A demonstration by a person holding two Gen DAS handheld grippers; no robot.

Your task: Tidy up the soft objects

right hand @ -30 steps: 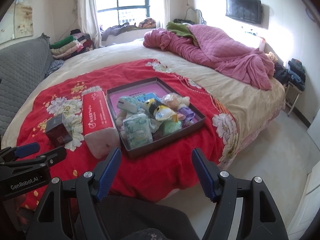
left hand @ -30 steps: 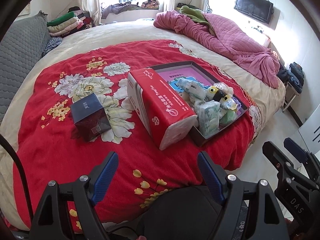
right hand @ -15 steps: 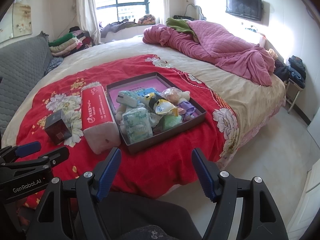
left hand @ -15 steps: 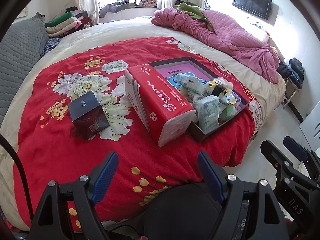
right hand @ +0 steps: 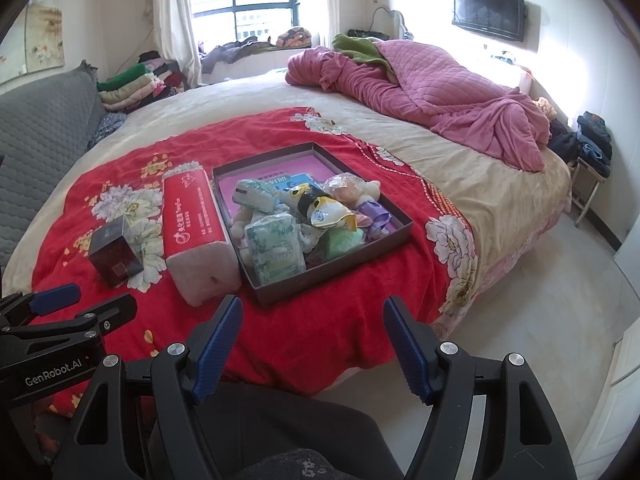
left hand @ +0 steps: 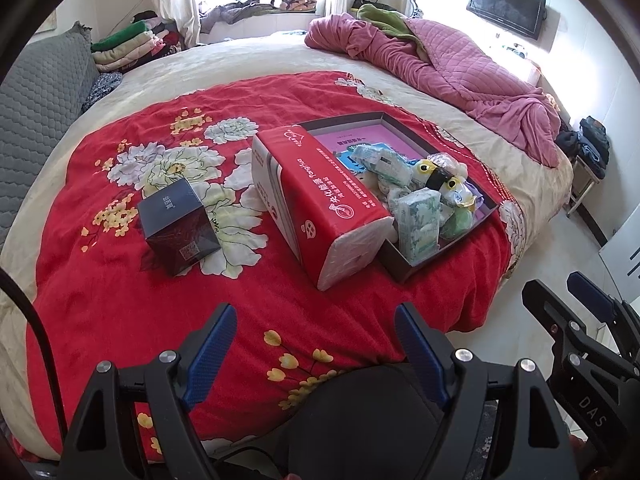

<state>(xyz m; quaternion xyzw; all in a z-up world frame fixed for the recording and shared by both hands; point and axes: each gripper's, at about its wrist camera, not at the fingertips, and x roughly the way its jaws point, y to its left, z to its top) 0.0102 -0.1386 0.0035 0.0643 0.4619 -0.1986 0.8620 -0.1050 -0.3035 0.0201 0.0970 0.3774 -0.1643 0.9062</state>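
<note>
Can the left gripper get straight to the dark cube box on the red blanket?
Probably yes. The left gripper is open and empty, and only bare red blanket lies between it and the dark cube box. The red tissue pack sits apart, to the box's right.

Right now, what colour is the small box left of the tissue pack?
Dark navy box, shading to deep red; clearest in the left wrist view.

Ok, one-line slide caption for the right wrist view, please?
Open right gripper poised before a red floral blanket bearing a dark tray of soft packets, a red tissue pack and a small dark box.
</note>
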